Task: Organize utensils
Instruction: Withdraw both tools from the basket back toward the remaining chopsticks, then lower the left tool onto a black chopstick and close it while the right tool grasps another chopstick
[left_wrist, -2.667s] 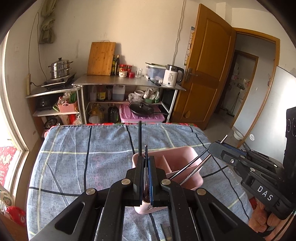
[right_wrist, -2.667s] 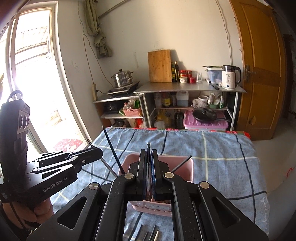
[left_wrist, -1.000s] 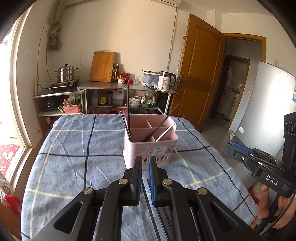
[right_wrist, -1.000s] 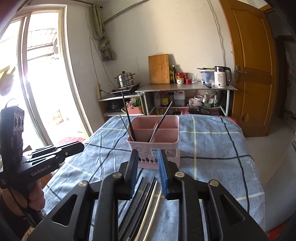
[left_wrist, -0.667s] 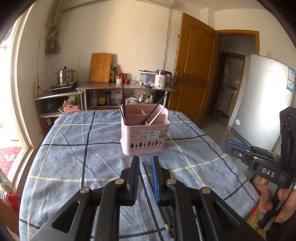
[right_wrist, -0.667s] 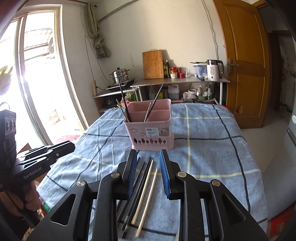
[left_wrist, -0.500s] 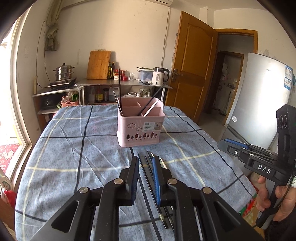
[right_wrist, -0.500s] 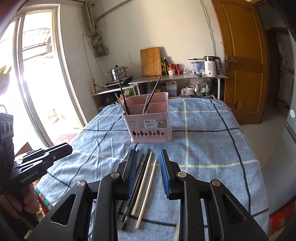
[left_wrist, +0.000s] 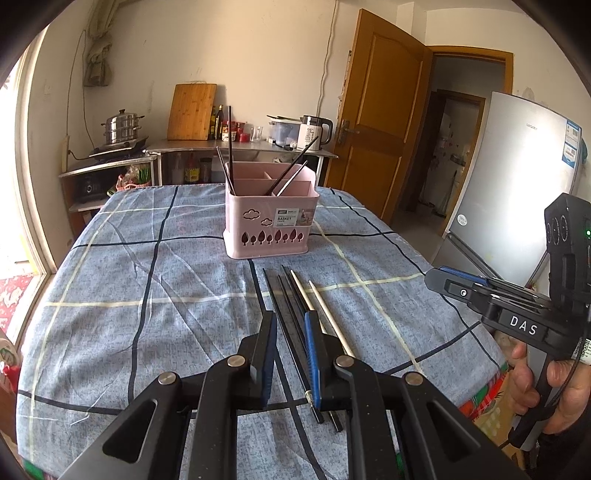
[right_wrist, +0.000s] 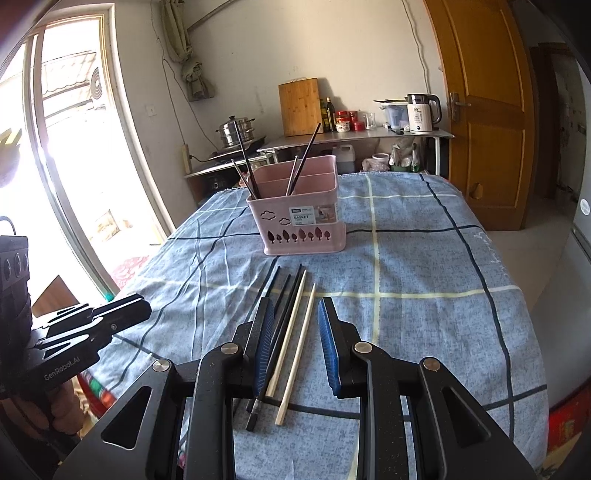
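Both grippers had drawn back from the pink plastic basket (left_wrist: 271, 221); left gripper (left_wrist: 290, 325) and right gripper (right_wrist: 295, 317), fingers released, hovered over loose chopsticks (right_wrist: 291, 317).

Left gripper (left_wrist: 290, 325) slightly parted, right gripper (right_wrist: 295, 314) wider, both angled down

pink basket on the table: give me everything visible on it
The pink basket looks like matte plastic, rectangular with rounded corners, standing upright on the blue checked tablecloth. Inner dividers split it into compartments. Its front wall has cloud cut-outs, a row of tree-shaped cut-outs near the base and a label reading BASKET. Several dark chopsticks lean inside. The loose chopsticks lie just in front, apart from it.
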